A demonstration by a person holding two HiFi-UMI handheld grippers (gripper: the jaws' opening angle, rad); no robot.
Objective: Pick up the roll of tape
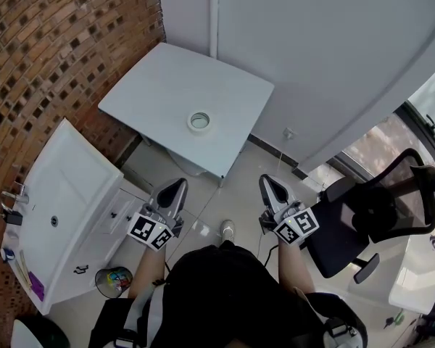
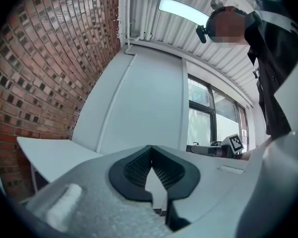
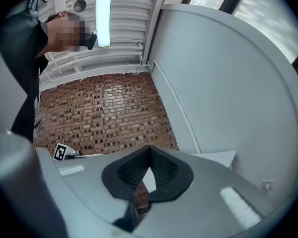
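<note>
A white roll of tape (image 1: 199, 121) lies flat near the front edge of a square white table (image 1: 167, 85) in the head view. My left gripper (image 1: 175, 188) and my right gripper (image 1: 268, 185) are both held well short of the table, over the floor, tips pointing toward it. Each has its jaws shut with nothing between them. In the left gripper view the closed left gripper (image 2: 150, 148) faces the table's edge (image 2: 49, 155) and a white wall. The right gripper (image 3: 149, 149) in its own view faces the brick wall. Neither gripper view shows the tape.
A brick wall (image 1: 51, 42) runs along the left. A white washbasin unit (image 1: 58, 209) stands at the left beside my left arm. A black office chair (image 1: 377, 209) stands at the right. A small bin (image 1: 114, 281) sits on the floor near my left side.
</note>
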